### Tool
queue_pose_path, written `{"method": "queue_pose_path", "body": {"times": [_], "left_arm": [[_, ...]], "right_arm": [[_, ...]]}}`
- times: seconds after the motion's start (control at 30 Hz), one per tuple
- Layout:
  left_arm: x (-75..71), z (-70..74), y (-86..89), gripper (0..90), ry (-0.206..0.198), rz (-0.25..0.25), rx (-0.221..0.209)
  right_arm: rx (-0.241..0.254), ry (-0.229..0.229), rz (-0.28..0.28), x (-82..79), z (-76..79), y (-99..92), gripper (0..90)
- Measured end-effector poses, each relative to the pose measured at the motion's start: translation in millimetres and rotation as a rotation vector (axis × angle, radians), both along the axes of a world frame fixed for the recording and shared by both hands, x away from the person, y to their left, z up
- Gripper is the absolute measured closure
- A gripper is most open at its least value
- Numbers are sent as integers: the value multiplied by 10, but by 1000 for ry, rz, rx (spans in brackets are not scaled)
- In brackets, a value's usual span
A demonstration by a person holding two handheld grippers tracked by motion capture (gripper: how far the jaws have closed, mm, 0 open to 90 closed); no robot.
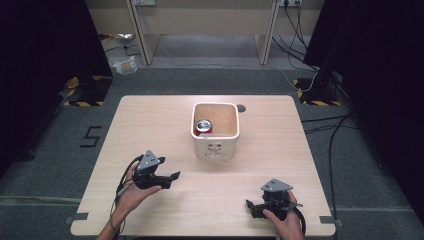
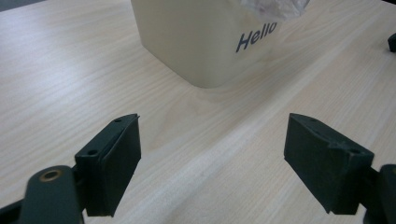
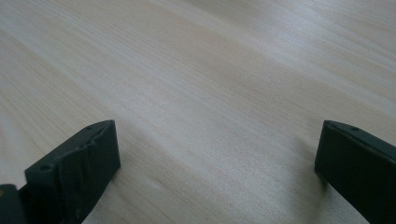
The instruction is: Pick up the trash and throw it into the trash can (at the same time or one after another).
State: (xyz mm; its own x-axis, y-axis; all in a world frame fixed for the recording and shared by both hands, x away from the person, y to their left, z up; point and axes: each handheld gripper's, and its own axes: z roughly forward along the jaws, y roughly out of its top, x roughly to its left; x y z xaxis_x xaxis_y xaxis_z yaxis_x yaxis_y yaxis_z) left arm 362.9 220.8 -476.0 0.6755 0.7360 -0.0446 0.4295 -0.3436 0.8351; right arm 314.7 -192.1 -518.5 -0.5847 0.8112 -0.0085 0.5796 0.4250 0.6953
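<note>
A cream square bin (image 1: pixel 215 149) stands at the middle of the wooden table (image 1: pixel 150 120), and a red drink can (image 1: pixel 203 126) lies inside at its left. My left gripper (image 1: pixel 173 178) is near the front left, held in a hand and aimed right toward the bin. In the left gripper view the left gripper (image 2: pixel 212 140) is open with nothing between its jaws, and the bin (image 2: pixel 196 42) with "Hello" printed on it is just ahead. My right gripper (image 1: pixel 249 206) rests low at the front right, pointing left. The right gripper (image 3: pixel 217 135) is open over bare wood.
Crumpled clear plastic (image 2: pixel 273 7) shows at the bin's top. A dark round hole (image 1: pixel 241 107) sits in the table behind the bin. Cables (image 1: pixel 330 135) run over the grey floor at the right, and desk legs (image 1: pixel 142 35) stand beyond the table.
</note>
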Motion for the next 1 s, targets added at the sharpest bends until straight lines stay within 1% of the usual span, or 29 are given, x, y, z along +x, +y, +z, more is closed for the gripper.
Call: {"method": "queue_pose_path", "body": {"times": [0.5,0.93,1.0], "left_arm": [[-81,-169,73,184,30,2,20],[-147,-338,117,184,64,4,55],[-160,-364,111,184,77,0,65]], "right_arm": [[0,0,0,0,0,0,3],[0,0,0,0,0,0,3],[0,0,0,0,0,0,3]]}}
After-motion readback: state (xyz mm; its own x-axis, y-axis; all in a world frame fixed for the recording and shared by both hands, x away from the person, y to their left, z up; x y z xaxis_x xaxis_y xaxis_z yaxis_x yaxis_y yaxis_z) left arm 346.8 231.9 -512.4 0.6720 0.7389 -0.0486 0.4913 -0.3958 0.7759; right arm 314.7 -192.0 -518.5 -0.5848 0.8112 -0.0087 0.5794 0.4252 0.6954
